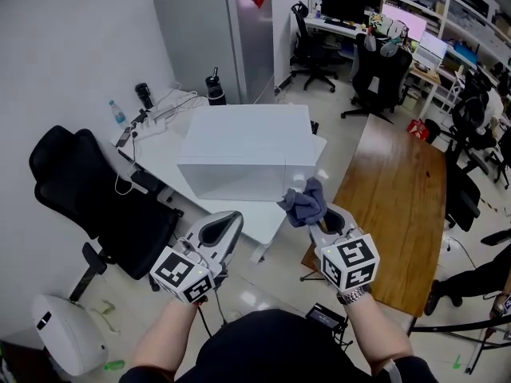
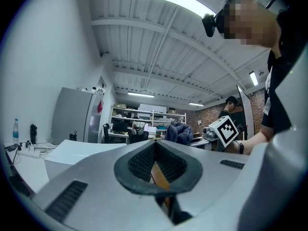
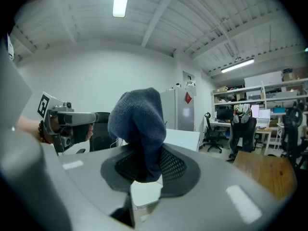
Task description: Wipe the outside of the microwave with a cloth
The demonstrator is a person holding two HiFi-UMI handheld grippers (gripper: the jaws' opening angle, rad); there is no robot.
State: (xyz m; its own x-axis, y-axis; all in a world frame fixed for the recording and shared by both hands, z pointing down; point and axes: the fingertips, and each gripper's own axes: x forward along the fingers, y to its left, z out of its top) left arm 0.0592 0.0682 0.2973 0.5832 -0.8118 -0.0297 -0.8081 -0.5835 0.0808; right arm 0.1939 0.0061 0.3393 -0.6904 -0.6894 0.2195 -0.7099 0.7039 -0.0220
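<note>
A white microwave (image 1: 243, 150) stands on a white table (image 1: 164, 154) ahead of me; its top shows as a white slab (image 2: 77, 150) in the left gripper view and again (image 3: 180, 137) behind the cloth in the right gripper view. My right gripper (image 1: 313, 218) is shut on a dark blue-grey cloth (image 1: 306, 203), bunched up above the jaws (image 3: 139, 129), just off the microwave's front right corner. My left gripper (image 1: 221, 231) is shut with nothing in it, held in front of the table's near edge, left of the right one.
A black office chair (image 1: 88, 186) stands left of the table. A brown wooden table (image 1: 399, 206) is on the right. Bottles (image 1: 214, 86) and cables lie on the white table behind the microwave. A grey fridge (image 1: 219, 34) stands at the back, with desks and chairs (image 1: 375, 62) beyond.
</note>
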